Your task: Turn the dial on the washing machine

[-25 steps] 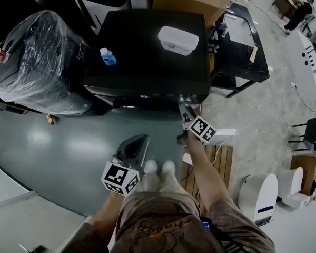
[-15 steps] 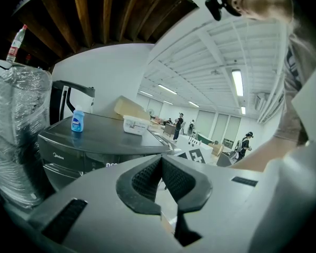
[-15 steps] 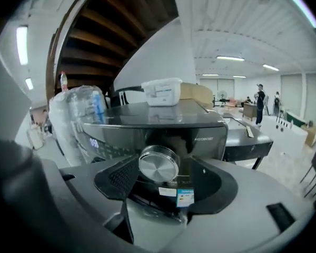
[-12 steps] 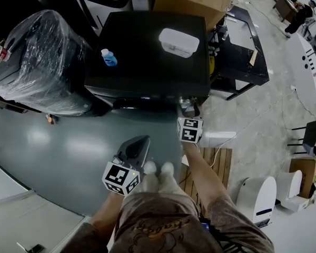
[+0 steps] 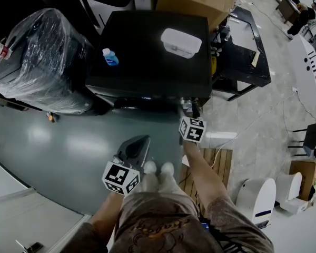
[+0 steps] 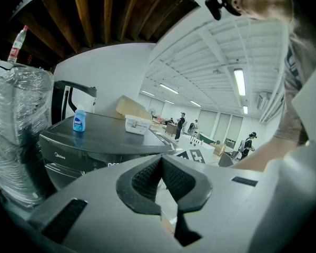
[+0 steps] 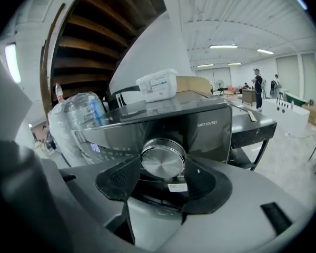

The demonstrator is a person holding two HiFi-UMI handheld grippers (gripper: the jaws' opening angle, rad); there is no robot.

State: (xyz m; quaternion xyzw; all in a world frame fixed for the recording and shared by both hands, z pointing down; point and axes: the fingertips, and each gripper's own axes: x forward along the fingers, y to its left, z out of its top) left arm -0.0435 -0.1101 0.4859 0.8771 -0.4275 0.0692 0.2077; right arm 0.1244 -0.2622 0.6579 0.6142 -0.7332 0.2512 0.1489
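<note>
The round brushed-metal dial (image 7: 163,159) on the upper front panel of the glossy black washing machine (image 5: 147,41) is shown plainly only in the right gripper view. There it is pinched between the dark ribbed pads (image 7: 121,177) of the right claw (image 7: 163,166), whose jaws have just been closing on it, and a lit display (image 7: 95,147) is seen on the panel to the dial's left. In the head view the dial is largely hidden under the machine's front edge, just ahead of the claw's marker cube (image 5: 192,129). The machine's top is laid out instead, with a small blue bottle (image 5: 110,57) and a white lidded plastic box (image 5: 180,41) standing well apart. A bulky plastic-wrapped object (image 5: 39,62) is seen beside the machine. The left claw (image 6: 160,161) is shown in its own view pressed together at the tips with nothing between, and is held well back from the machine.
</note>
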